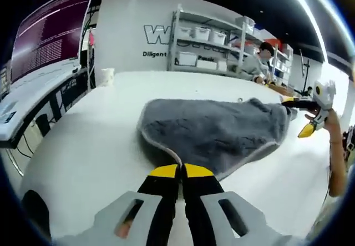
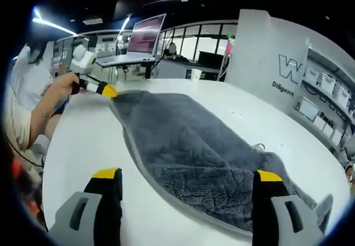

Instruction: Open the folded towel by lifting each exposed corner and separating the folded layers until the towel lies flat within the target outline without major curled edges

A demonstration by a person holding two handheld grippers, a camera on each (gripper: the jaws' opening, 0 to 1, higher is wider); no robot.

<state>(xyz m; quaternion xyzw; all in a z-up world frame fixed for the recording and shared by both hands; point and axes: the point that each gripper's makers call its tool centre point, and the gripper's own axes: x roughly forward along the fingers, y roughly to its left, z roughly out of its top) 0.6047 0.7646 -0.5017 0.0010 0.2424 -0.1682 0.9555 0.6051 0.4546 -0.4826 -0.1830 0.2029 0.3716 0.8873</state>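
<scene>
The grey towel (image 1: 213,132) is spread on the white table (image 1: 94,140), just ahead of both claws. Its near corner is pinched by the closed left gripper (image 1: 181,171); the right gripper (image 2: 188,179) is held wide open over the opposite end. The unfolding step is judged nearly finished. Next, the rumpled far end must be caught and drawn flat.

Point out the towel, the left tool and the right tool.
towel (image 2: 188,146), right gripper view, middle of the grey pile.
left tool (image 1: 181,171), left gripper view, between its yellow tips.
right tool (image 2: 188,176), right gripper view, midway between its spread tips.
</scene>
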